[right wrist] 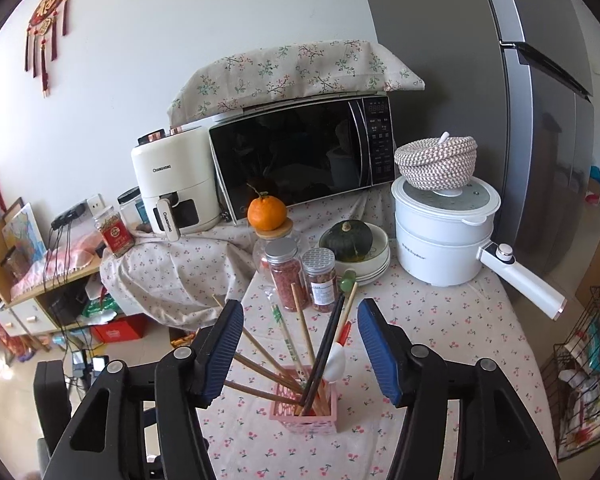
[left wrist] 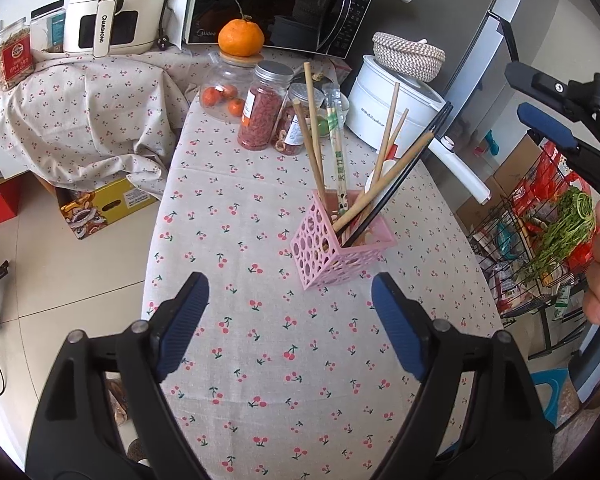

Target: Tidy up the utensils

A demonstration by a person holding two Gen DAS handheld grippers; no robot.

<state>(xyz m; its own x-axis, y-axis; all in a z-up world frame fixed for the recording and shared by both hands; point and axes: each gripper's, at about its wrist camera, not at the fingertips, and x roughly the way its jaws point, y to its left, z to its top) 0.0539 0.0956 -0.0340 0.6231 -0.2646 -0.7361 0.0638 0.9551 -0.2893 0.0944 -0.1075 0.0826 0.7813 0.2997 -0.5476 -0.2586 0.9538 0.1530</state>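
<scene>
Right gripper [right wrist: 300, 344]: open, empty, poised above pink holder [right wrist: 306, 408] of chopsticks [right wrist: 300, 320]. Left gripper [left wrist: 290, 320]: open, idle. Sorting apparently finished; next, likely withdrawal.

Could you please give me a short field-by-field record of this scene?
holder: pink perforated holder upright on the cherry-print tablecloth
contents: wooden chopsticks, black chopsticks, white spoon
left tongs: open, empty
right tongs: open, empty, above the holder
behind: jars, white pot, microwave

Matt printed cloth [left wrist: 284, 360]; perforated pink holder [left wrist: 332, 248], probably plastic; wooden chopsticks [left wrist: 312, 140].
</scene>
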